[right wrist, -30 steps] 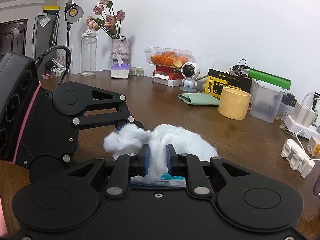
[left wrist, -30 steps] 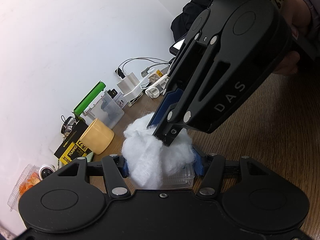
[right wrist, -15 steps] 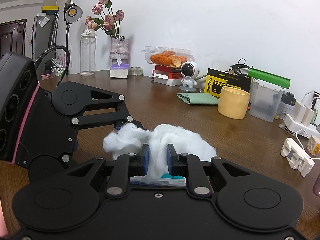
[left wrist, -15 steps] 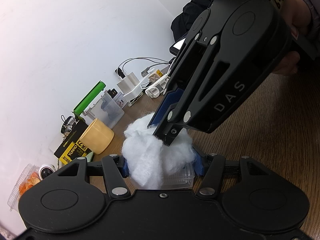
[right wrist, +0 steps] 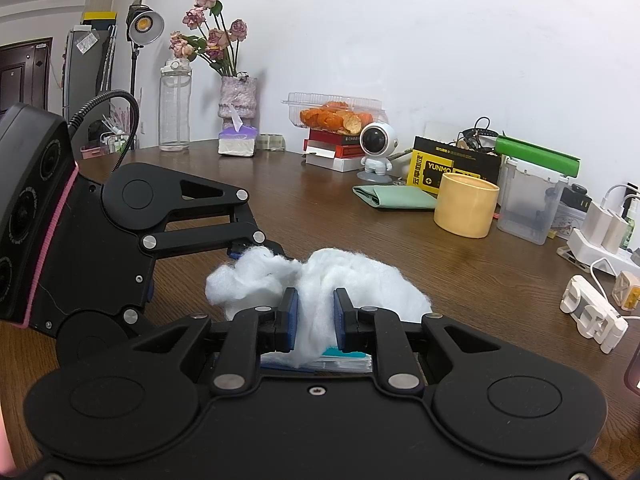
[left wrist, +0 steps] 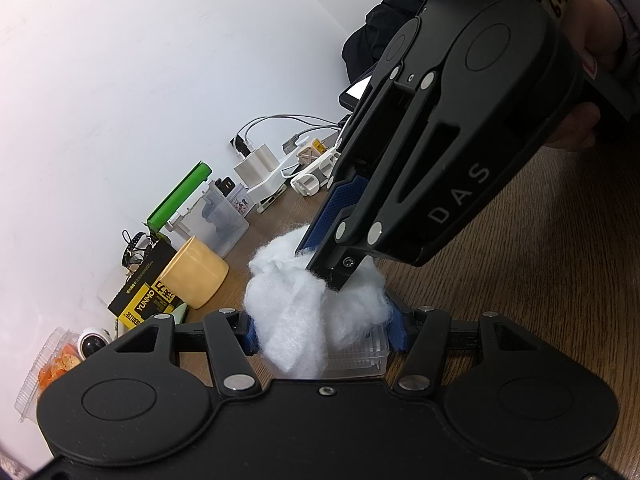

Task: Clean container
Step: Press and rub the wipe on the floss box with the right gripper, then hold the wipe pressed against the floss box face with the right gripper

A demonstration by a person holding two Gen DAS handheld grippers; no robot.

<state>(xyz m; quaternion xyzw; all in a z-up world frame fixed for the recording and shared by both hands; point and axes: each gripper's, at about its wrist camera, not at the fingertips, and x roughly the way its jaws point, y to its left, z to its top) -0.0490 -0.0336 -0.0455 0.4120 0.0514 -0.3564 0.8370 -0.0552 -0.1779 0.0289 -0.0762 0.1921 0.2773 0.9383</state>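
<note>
Right gripper [right wrist: 316,316] marked "DAS", pinching cotton wad [right wrist: 352,276]; left gripper [left wrist: 324,332] clamping clear container [left wrist: 360,356]; "YUNMO" box [right wrist: 452,170] behind.

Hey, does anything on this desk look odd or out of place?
Only the fluffy white cotton wad: it bulges over the small clear plastic container, hiding most of it. Nothing looks spilled or broken.

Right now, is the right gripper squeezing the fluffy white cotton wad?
Touching. The right wrist view shows the right gripper's blue pads pressed into the fluffy white cotton wad, which bulges between them.
</note>
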